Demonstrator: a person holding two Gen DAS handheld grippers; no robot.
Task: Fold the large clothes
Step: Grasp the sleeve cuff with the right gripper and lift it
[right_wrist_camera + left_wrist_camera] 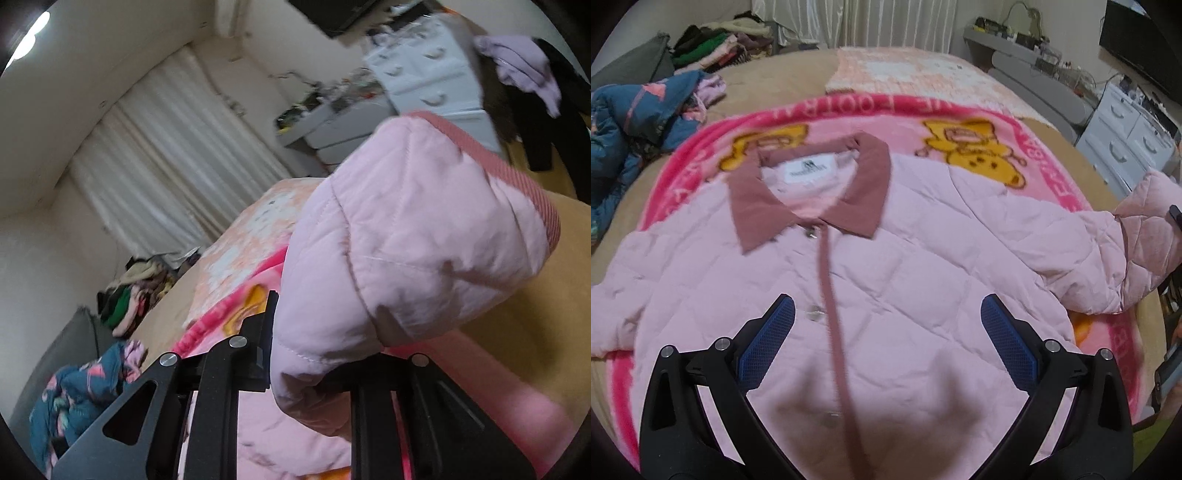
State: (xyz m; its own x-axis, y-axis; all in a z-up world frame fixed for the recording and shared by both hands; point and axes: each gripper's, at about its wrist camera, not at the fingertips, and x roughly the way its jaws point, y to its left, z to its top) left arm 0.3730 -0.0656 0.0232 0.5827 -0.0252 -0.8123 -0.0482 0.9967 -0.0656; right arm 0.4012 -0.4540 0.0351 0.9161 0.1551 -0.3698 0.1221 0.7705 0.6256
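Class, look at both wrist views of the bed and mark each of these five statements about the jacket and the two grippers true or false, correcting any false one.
1. The pale pink quilted jacket lies front up on the bed. True.
2. Its corduroy collar is bright green. False: it is dusty rose.
3. The left gripper has its fingers clamped on the jacket. False: they stand apart above the front, holding nothing.
4. The right gripper is shut on the jacket's sleeve. True.
5. The jacket rests on a pink cartoon-print fleece blanket. True.
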